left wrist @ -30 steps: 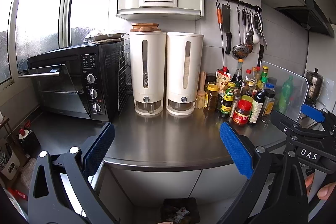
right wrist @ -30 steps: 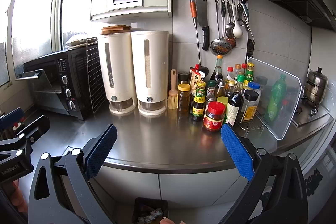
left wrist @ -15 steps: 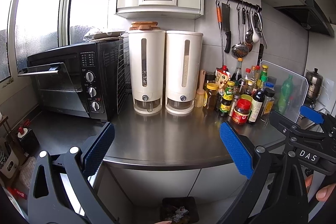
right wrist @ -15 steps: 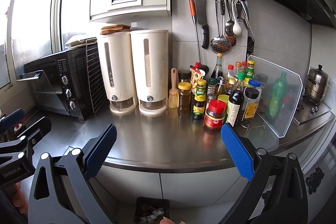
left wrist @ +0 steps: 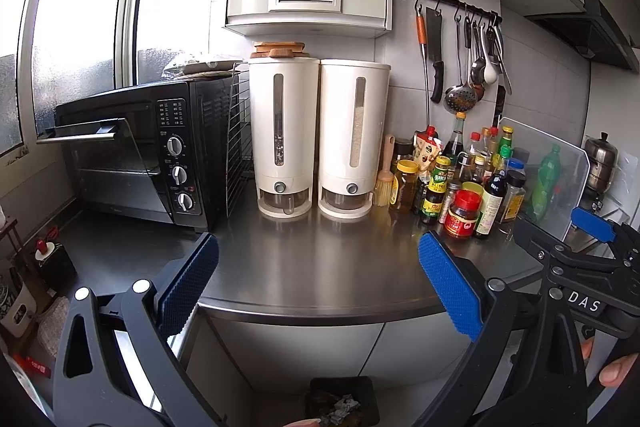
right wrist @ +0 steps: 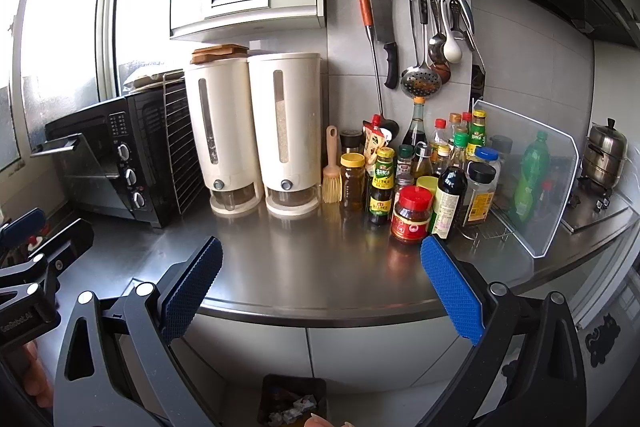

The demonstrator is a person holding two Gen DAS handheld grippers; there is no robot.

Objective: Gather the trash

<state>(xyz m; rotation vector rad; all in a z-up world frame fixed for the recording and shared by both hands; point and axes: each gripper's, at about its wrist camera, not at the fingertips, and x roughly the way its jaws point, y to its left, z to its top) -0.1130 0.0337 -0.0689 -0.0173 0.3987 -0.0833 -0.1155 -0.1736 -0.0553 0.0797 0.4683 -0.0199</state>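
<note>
A black trash bin (left wrist: 345,403) stands on the floor below the counter, with crumpled paper scraps inside; it also shows in the right wrist view as the bin (right wrist: 293,399). My left gripper (left wrist: 318,283) hovers open in front of the steel counter (left wrist: 312,267), nothing between its blue pads. My right gripper (right wrist: 320,283) is open too, held level beside it and empty. I see no loose trash on the counter.
A black toaster oven (left wrist: 132,151) with its door ajar sits at the left. Two white dispensers (left wrist: 320,139) stand at the back, several sauce bottles (right wrist: 420,179) and a clear splash guard (right wrist: 528,179) to the right. Utensils (right wrist: 420,39) hang on a rail. A pot (right wrist: 606,155) is far right.
Both views have shifted slightly closer and upward toward the counter. Both grippers stay open and empty.
</note>
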